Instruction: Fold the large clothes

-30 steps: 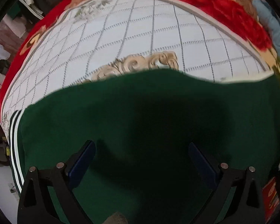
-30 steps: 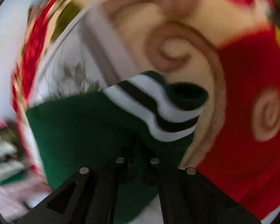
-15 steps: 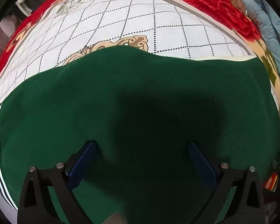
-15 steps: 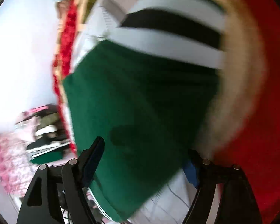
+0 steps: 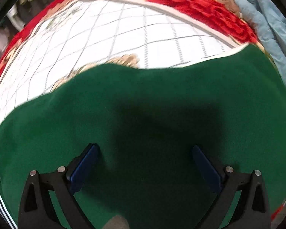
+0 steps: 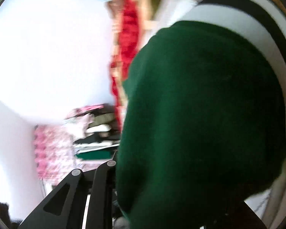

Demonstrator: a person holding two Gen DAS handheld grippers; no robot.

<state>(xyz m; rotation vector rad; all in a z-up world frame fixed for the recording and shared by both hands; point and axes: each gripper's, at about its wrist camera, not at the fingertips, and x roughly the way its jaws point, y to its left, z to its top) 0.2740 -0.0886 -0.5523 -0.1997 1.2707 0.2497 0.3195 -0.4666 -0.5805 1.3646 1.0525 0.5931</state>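
White quilted bedding (image 5: 135, 32) with a grey diamond grid covers the middle of the bed in the left wrist view, framed by a blanket border of red flowers (image 5: 204, 13) on cream that runs from 9 o'clock over the top to 2 o'clock. A beige scroll ornament (image 5: 124, 60) on the bedding peeks out just above the edge of the green garment (image 5: 162, 99). At 2 o'clock a pale blue cloth (image 5: 272, 30) lies bunched beside the flowered border. The green garment is spread flat over the lower half of this view, its far edge wavy, with thin white and dark stripes at its 8 o'clock rim.

The left gripper (image 5: 144, 158) points steeply down over the garment, jaws wide apart, blue pads clear of each other with only flat fabric and their shadow below.

From the right wrist view, blurred, a bright white wall (image 6: 47, 47) fills 9 to 12 o'clock. At 8 o'clock stands a stack of folded clothes (image 6: 97, 133) beside pink patterned fabric (image 6: 49, 152). The green garment rises at 3 o'clock, its white and black band (image 6: 244, 9) at 1 o'clock. The right gripper (image 6: 116, 194) has its jaws closing; green fabric hides the tips, so I cannot tell whether the pads press it.
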